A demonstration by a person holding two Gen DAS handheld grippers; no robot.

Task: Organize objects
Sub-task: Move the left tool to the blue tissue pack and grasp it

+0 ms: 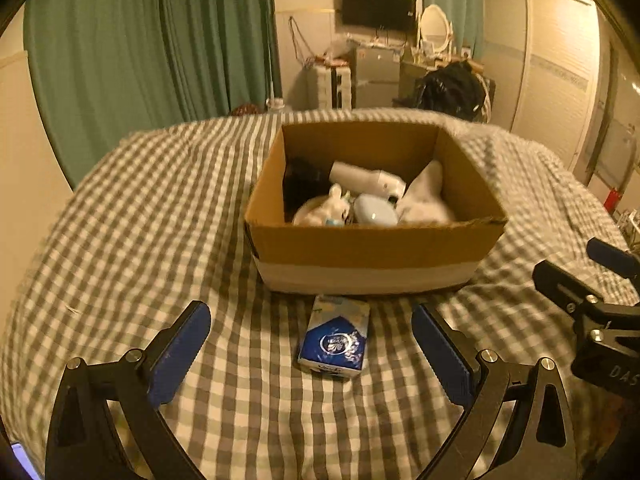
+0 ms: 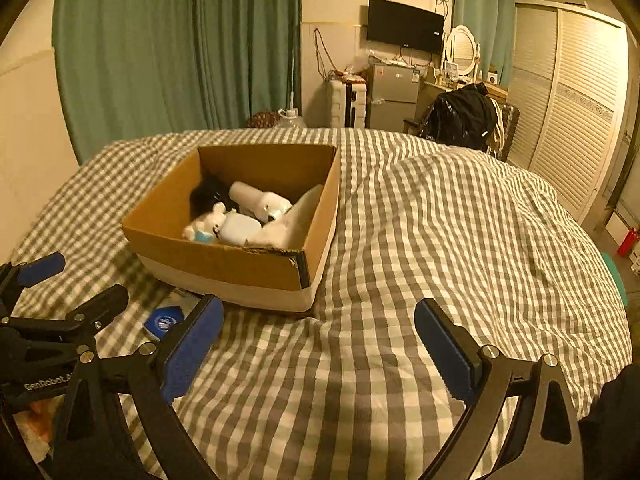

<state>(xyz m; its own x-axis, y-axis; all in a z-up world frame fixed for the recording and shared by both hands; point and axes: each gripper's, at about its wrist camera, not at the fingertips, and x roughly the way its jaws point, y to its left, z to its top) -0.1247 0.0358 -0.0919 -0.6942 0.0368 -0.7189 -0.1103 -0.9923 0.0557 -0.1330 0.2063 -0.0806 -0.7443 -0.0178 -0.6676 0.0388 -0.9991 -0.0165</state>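
Observation:
A blue and white carton (image 1: 335, 339) lies on the checked bedcover just in front of an open cardboard box (image 1: 372, 246). Inside the box are a white hair dryer (image 1: 368, 181), a small white plush toy (image 1: 326, 208), a pale rounded case (image 1: 374, 210) and something black. My left gripper (image 1: 310, 344) stands open, its blue pads wide on either side of the carton without touching it. My right gripper (image 2: 318, 340) is open too, over bare bedcover to the right of the box (image 2: 224, 256). The carton (image 2: 164, 320) shows partly behind its left finger.
The bed's grey and white checked cover (image 2: 420, 240) spreads in all directions. Beyond it stand green curtains (image 2: 160, 48), a wall TV (image 2: 404, 26), a small fridge (image 2: 390, 94), a chair with a black bag (image 2: 460, 118) and louvred wardrobe doors (image 2: 572, 112).

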